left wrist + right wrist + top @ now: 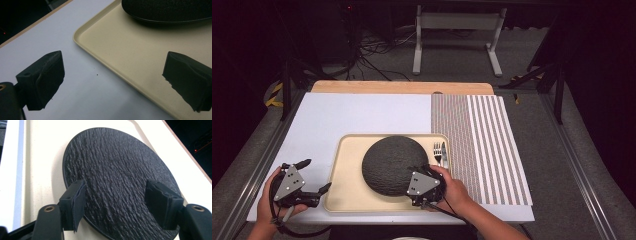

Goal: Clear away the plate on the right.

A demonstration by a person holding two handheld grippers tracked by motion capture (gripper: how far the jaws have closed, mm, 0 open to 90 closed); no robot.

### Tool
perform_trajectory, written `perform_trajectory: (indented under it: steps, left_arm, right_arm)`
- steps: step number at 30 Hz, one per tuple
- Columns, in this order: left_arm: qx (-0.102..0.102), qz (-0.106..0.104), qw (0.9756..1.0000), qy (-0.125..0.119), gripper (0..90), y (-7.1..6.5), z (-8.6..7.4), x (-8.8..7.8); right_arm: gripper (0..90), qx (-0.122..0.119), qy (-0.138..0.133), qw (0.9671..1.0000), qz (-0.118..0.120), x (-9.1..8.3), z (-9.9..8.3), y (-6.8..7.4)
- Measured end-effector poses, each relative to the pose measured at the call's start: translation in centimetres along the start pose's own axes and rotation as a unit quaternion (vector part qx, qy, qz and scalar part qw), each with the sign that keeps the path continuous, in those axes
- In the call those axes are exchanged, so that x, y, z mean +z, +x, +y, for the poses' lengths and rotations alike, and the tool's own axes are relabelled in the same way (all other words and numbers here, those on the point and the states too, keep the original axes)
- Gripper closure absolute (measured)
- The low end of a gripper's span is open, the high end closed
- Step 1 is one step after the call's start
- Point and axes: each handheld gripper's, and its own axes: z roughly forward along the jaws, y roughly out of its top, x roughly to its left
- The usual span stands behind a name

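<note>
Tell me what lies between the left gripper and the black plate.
In the high view, bare tray floor separates left gripper from black plate.

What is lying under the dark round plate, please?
The dark round plate lies on a beige tray, with a fork beside it on the tray. Whether anything is between plate and tray cannot be seen; the plate covers it.

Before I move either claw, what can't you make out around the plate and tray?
- Round black textured plate: its near rim in the high view is covered by the right claw and the hand holding it.
- Silver fork beside it: too small in the high view to tell whether it touches the plate.
- Beige plastic tray: cut off by the frame edges in the left claw view.
- Right claw view: whether the open jaws touch the plate.
</note>
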Motion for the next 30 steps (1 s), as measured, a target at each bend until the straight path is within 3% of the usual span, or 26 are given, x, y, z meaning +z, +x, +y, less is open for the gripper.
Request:
perform_trajectory:
  steps: [10, 23, 30]
  left_arm:
    - [0.000, 0.000, 1.0000, -0.001, 4.6, 0.0, 0.0, 0.0]
    - [0.001, 0.001, 1.0000, 0.000, 4.6, 0.0, 0.0, 0.0]
    - [0.004, 0.005, 1.0000, 0.000, 4.6, 0.1, 0.0, 0.0]
  right_arm:
    - [29.1, 0.001, -0.004, 0.9999, -0.011, -0.1, 0.0, -0.2]
    - [20.5, 0.023, -0.022, 0.9986, -0.044, -0.6, 0.1, -0.9]
    - [18.6, 0.022, -0.020, 0.9977, -0.062, -0.8, 0.2, -1.2]
